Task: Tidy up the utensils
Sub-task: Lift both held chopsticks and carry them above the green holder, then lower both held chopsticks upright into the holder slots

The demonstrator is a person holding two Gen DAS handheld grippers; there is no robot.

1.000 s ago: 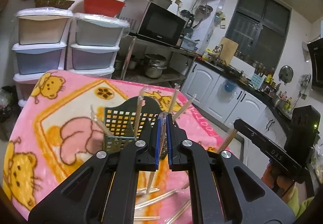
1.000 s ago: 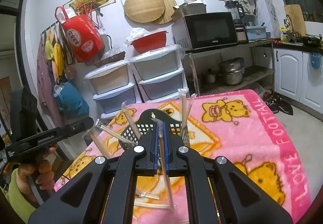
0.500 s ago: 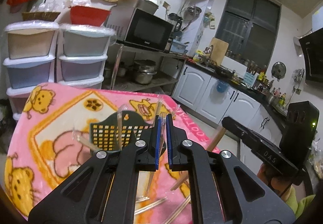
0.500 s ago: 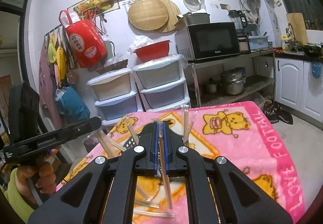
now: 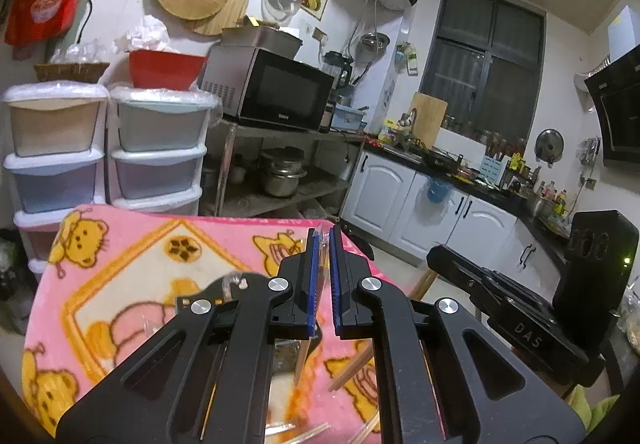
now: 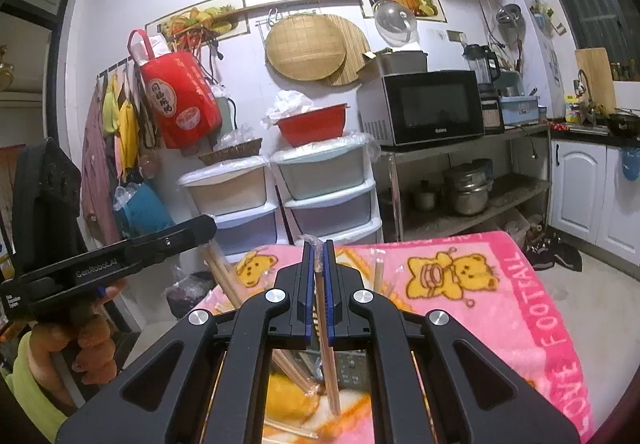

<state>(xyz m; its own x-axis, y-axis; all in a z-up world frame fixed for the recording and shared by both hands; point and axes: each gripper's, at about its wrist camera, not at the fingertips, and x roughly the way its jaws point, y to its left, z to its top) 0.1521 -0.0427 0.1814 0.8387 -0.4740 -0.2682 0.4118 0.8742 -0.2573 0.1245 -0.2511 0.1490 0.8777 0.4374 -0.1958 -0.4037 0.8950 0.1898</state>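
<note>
I have a pair of wrapped chopsticks in each claw. The right gripper [image 6: 318, 264] is clamped on a wooden chopstick pair [image 6: 326, 356] in a clear sleeve, which hangs down between the jaws above the pink bear blanket [image 6: 500, 300]. The left gripper [image 5: 322, 272] is pinched nearly together on another sleeved chopstick [image 5: 302, 358], its lower end dangling under the fingers.

The black mesh utensil holder [image 5: 192, 298] sits on the blanket, mostly hidden behind the left claw; in the right view I only glimpse its mesh below the jaws. More wrapped chopsticks [image 5: 304, 434] lie loose on the blanket near me.

I judge I am in the carry step: both sticks picked up, neither yet in the holder. Next I need to bring each tip over the holder's open top, hold the stick close to upright, lower it in, then part the jaws. The sleeves look slippery, so I would go slowly.
</note>
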